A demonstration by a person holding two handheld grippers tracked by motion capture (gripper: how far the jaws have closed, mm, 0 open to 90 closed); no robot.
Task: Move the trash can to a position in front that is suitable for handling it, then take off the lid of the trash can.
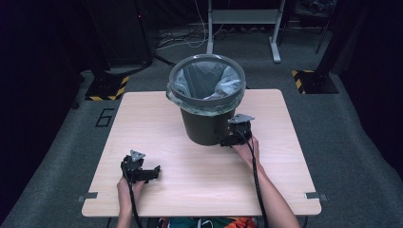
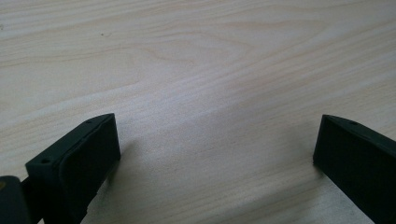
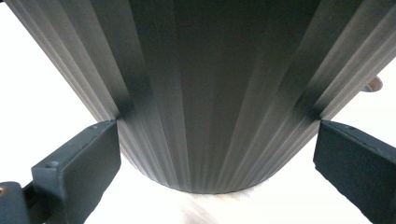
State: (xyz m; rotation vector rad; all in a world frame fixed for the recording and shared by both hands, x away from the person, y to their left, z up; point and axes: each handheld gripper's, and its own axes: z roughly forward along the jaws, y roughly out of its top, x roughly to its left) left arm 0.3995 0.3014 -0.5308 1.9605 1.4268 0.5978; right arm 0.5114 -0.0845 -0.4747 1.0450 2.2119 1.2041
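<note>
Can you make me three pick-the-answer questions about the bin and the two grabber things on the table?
1. Where is the right gripper?
A. close up against the side of the bin
B. inside the bin
C. off the table

2. What colour is the outside of the bin?
A. bright red
B. dark grey
C. yellow

3. How do the jaws of the left gripper stand?
A. shut on a cup
B. shut on the bin
C. open, with only bare wood between them

Answers: 1 A, the right gripper view has the ribbed bin wall close in front of the jaws. 2 B, its wall looks dark grey from above. 3 C, the left gripper view shows the jaws wide apart over the tabletop.
</note>
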